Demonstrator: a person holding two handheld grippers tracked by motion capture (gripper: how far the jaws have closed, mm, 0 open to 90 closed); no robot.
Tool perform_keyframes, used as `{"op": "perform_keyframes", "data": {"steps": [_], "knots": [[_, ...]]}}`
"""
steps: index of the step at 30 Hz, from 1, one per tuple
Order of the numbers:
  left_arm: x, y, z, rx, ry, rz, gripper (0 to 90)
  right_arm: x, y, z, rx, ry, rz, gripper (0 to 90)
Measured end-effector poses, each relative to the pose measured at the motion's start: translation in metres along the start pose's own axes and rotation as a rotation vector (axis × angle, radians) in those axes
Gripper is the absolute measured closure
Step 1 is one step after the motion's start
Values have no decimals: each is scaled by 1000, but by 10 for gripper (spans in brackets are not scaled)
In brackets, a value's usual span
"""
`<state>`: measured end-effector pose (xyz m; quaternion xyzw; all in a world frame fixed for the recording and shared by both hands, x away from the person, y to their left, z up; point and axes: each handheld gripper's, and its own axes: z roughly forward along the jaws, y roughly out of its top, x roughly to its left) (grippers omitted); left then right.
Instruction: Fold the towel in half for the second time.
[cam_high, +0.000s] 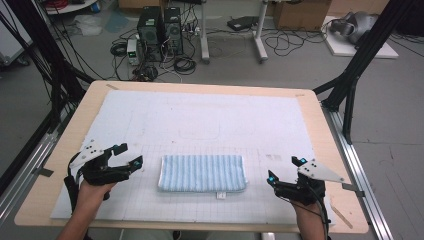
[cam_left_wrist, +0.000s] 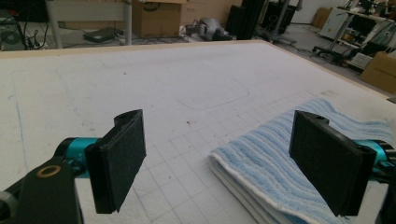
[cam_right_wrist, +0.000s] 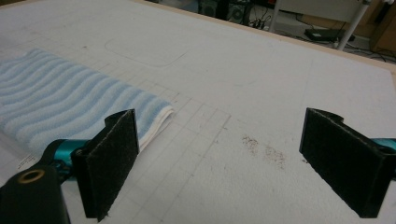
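High view first: we see a folded, blue-and-white striped terry towel (cam_high: 202, 173) lying flat on the near half of a white gridded mat (cam_high: 200, 120), roughly midway between our two hands. Its stripes run front to back, and a small white label (cam_high: 220, 195) pokes out from its near edge toward the right. The towel is folded into a neat rectangle, with stacked white edges showing along its left side in the left gripper view (cam_left_wrist: 280, 168).

Our left gripper (cam_high: 127, 155) sits just beside the towel's left end, jaws spread wide and holding nothing. Looking along it, we see one black pad (cam_left_wrist: 119, 158) over bare mat and the other (cam_left_wrist: 329, 161) in front of the towel's striped top; we cannot tell whether that pad touches the cloth.

Our right gripper (cam_high: 285, 169) rests near the towel's right end, a little apart from it, and its jaws are likewise spread with nothing between them. In the right gripper view the towel (cam_right_wrist: 70, 105) lies behind the left pad (cam_right_wrist: 109, 161), while the other pad (cam_right_wrist: 343, 161) stands over bare mat marked by a small brown smudge (cam_right_wrist: 264, 149).

The mat covers a pale wooden tabletop (cam_high: 320, 125) with rounded corners. Beyond the table, black computer towers (cam_high: 160, 30) stand on the grey floor amid loose cables.
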<state>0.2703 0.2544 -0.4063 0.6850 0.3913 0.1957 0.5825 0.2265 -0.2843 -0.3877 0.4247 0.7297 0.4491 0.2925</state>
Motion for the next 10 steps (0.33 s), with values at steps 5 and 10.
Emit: {"op": "perform_keyframes", "data": {"steps": [5,10], "knots": [[0,0,1,0,2,-2,190,1,-2,2,7,1,1,111],[0,0,1,-2,1,-5,190,3,-2,6,8,9,1,111]]}}
